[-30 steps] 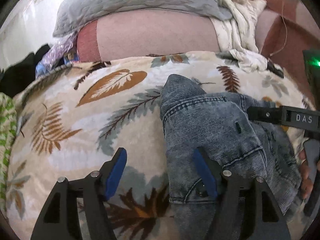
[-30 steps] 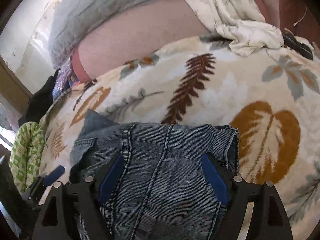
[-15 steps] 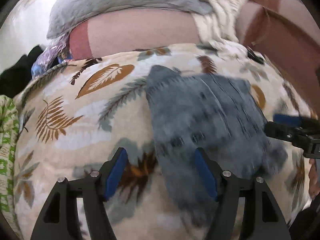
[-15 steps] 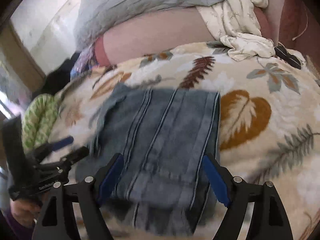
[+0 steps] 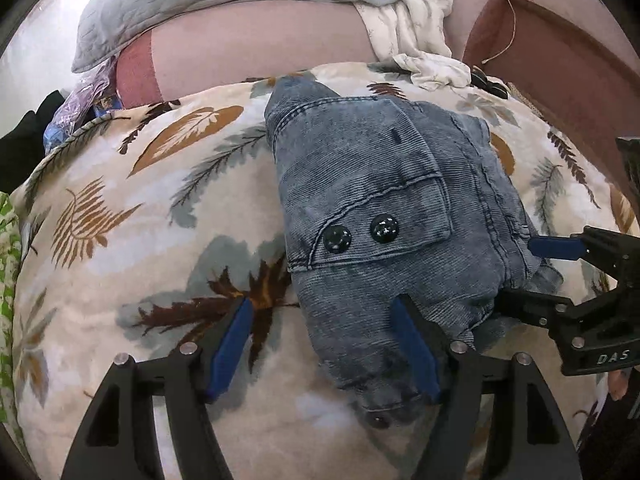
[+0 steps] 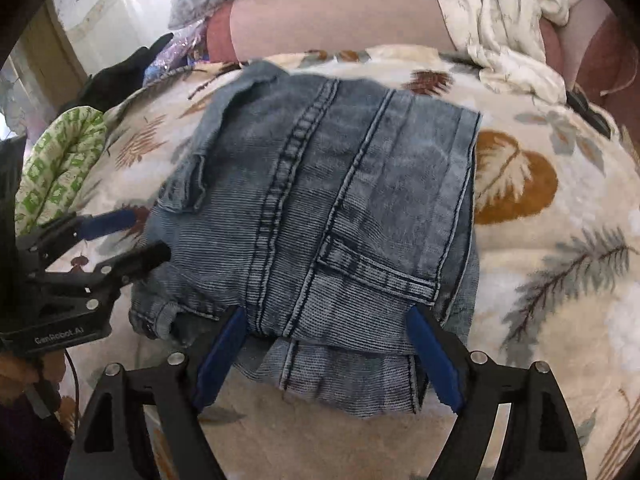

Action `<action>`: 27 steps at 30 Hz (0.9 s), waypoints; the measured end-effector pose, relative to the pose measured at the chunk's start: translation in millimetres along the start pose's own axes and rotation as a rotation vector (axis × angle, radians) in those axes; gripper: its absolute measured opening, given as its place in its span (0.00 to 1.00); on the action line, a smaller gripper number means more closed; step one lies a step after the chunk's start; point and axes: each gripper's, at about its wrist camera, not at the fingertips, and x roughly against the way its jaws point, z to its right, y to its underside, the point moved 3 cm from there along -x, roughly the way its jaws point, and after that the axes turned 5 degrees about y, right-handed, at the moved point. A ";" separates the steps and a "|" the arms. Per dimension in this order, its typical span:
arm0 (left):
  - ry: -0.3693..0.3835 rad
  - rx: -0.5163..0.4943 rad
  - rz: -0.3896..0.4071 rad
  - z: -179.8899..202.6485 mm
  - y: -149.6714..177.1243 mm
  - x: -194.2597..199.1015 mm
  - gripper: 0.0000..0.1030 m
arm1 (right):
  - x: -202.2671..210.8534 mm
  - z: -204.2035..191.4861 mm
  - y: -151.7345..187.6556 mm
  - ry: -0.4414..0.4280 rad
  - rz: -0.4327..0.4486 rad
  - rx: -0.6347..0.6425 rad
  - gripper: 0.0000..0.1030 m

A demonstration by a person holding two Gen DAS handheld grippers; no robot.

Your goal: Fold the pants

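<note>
We have the washed blue denim pants (image 6: 332, 216) lying as a compact folded bundle on the cream fleece blanket printed with brown and grey leaves (image 5: 120, 216), and that blanket serves as our landmark. A second ago both tools sat low over the denim, the right-hand one close above the fabric and the left one at its edge; now both have drawn back toward us and the whole bundle shows, resting near the middle of the blanket with its upper edge pointing toward the pink bolster (image 5: 260, 40) beyond the blanket's far side.

Our left gripper (image 5: 324, 344) is spread wide with nothing between its blue pads; its right finger (image 5: 412, 344) overlaps the near corner of the denim, though we cannot tell whether it touches. Our right gripper (image 6: 328, 360) is likewise spread and empty, its fingers flanking the near edge of the bundle, where a lower layer pokes out beneath the top fold.

We read the pull-back as a release: the last fold is laid and the pants hold their shape unaided. The task looks close to done. What remains, in our judgement, is tidying — the pocket flap with two dark snaps (image 5: 360, 236) and the loose cuff at the blanket's near side sit slightly uneven, and the soft blanket may let the stack slump.
</note>
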 end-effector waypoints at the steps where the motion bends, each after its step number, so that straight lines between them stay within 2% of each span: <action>1: -0.002 0.000 0.000 -0.2 -0.2 -1.1 0.74 | -0.2 0.3 -0.2 -0.002 -0.003 0.005 0.83; 5: 0.004 0.019 -0.005 -2.8 -1.8 -3.8 0.76 | 0.0 1.8 1.7 0.011 -0.020 0.035 0.83; 7: 0.039 0.063 -0.012 -7.4 -3.5 -2.4 0.76 | -2.2 -1.0 3.9 0.041 -0.024 0.057 0.83; 10: 0.070 0.105 -0.019 -10.9 -5.8 1.8 0.76 | -0.9 3.5 5.9 0.019 -0.024 0.037 0.83; 14: 0.031 0.040 0.022 -3.2 -7.3 7.9 0.76 | -2.2 10.1 4.2 0.005 -0.028 0.023 0.83; 16: -0.008 -0.003 0.013 1.2 -4.6 -0.1 0.76 | 0.1 9.8 3.6 -0.006 -0.022 0.035 0.83; 19: 0.015 0.035 0.003 -4.6 -6.6 0.0 0.75 | 8.3 11.7 1.0 -0.034 -0.013 0.040 0.83; 23: 0.041 0.083 0.033 -18.6 -12.3 15.3 0.75 | 30.7 27.8 -8.2 -0.107 0.065 -0.031 0.83; 27: 0.045 0.135 0.070 -34.9 -18.3 24.1 0.75 | 39.0 61.7 -17.1 -0.158 0.125 -0.220 0.83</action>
